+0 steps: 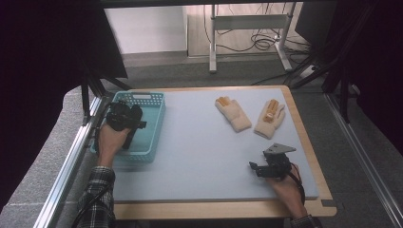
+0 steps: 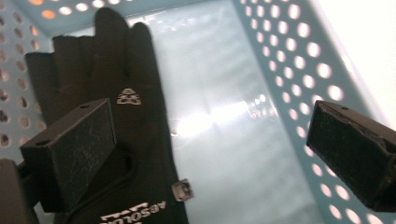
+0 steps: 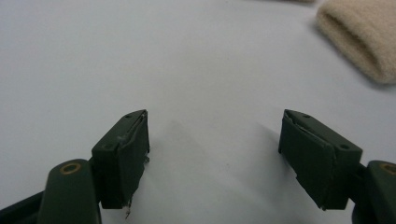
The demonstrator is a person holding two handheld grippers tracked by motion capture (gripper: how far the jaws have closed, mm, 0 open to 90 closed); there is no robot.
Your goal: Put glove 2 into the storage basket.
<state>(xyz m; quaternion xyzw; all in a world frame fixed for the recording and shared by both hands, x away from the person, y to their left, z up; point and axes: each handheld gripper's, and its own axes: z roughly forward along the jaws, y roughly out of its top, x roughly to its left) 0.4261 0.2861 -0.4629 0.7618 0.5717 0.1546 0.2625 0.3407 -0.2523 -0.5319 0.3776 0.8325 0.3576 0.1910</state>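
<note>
Teal basket (image 1: 153, 124) is holding a black glove (image 2: 107, 84), lying flat inside | left gripper (image 1: 124, 117) is hovering above it, jaws spread, nothing pinched | cream gloves (image 1: 234, 114) are waiting on the mat | right gripper (image 1: 272, 167) is resting nearby, spread, empty, likely next to fetch.

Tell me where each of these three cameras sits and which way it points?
High view: above the person's side, looking forward and down on the table; both forearms show.
Left gripper view: rides the left gripper, looking into the blue basket at a black glove.
Right gripper view: rides the right gripper, facing the table; shares a beige glove with the high view.
</note>
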